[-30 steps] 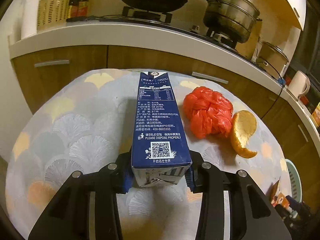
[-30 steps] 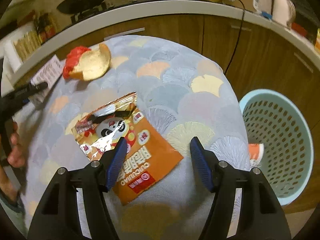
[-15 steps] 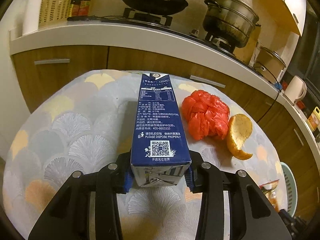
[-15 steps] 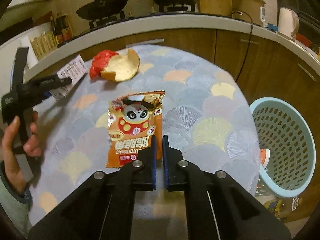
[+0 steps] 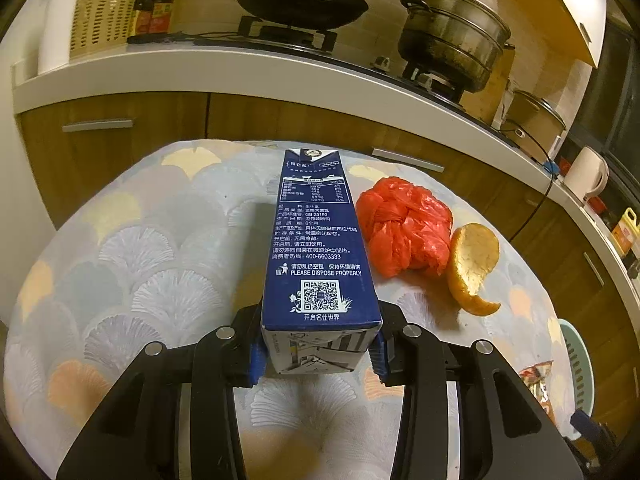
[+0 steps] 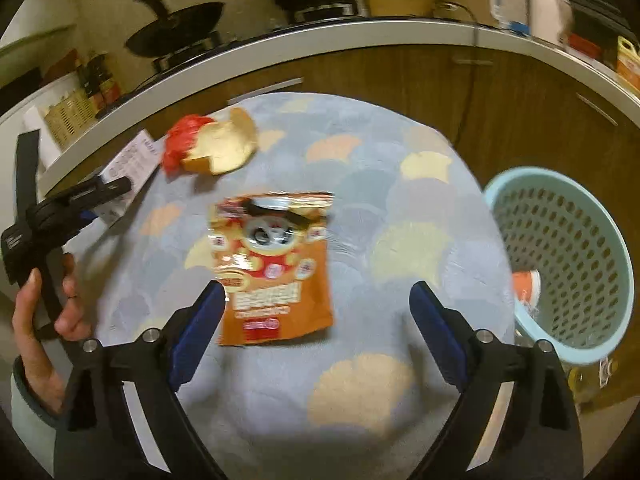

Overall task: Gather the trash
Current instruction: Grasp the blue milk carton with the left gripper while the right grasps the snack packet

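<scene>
A: We start with the tabletop (image 6: 360, 400), round and cloth-covered, with the teal basket (image 6: 560, 256) just beside its right edge. We take that as the bin, since it sits low enough to drop trash into.

B: Agreed. Next the carton (image 5: 318, 248). Our left gripper (image 5: 318, 354) is clamped on its near end, so the carton points away from us over the cloth. Whether its far end touches the cloth we cannot tell.

A: Holding it by the end keeps the long body clear of the red bag (image 5: 404, 232) and the peel (image 5: 474, 268), which lie just beside it on the right, touching each other.

B: Then the snack pouch (image 6: 276, 264). It lies flat on the cloth, printed face up, ahead of our right gripper (image 6: 316, 320).

A: That gripper is spread wide and holds nothing; the pouch's near edge sits between the tips. A flat foil pouch is hard to pinch from above, so we judge the next move is to catch its edge.

B: The right view is blurred, so finer detail escapes us.
</scene>
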`<action>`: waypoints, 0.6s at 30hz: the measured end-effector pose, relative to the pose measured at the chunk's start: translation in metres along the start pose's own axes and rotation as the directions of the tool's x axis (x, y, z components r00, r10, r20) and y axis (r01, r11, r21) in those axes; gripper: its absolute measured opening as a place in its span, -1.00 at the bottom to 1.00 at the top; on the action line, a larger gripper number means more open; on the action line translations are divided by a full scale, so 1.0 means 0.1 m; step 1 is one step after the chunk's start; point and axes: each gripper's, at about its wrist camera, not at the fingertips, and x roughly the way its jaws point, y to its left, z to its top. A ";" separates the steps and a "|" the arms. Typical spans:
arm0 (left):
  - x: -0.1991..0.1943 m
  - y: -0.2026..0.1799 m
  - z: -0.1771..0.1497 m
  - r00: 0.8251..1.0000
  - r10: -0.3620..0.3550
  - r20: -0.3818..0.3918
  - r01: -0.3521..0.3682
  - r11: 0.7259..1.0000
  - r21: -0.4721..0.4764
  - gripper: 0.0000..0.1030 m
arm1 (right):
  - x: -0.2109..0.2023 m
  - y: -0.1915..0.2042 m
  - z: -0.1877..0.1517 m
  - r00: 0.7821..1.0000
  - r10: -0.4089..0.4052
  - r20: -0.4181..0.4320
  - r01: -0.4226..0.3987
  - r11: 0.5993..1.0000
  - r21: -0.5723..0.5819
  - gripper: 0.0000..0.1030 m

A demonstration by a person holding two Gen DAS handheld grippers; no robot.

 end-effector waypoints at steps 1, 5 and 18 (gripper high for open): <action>0.00 0.00 0.00 1.000 -0.002 0.000 0.002 1.000 -0.001 -0.26 | 0.04 0.05 0.02 1.000 -0.006 -0.015 0.006 1.000 -0.008 0.74; 0.01 0.03 0.00 1.000 -0.016 -0.006 0.016 1.000 -0.017 -0.26 | 0.21 0.18 0.06 0.997 -0.055 -0.059 0.053 0.998 -0.034 0.84; 0.05 0.06 0.02 0.999 -0.042 -0.016 0.042 0.999 -0.025 -0.26 | 0.46 0.49 0.14 0.987 -0.142 -0.076 0.135 0.986 -0.093 0.21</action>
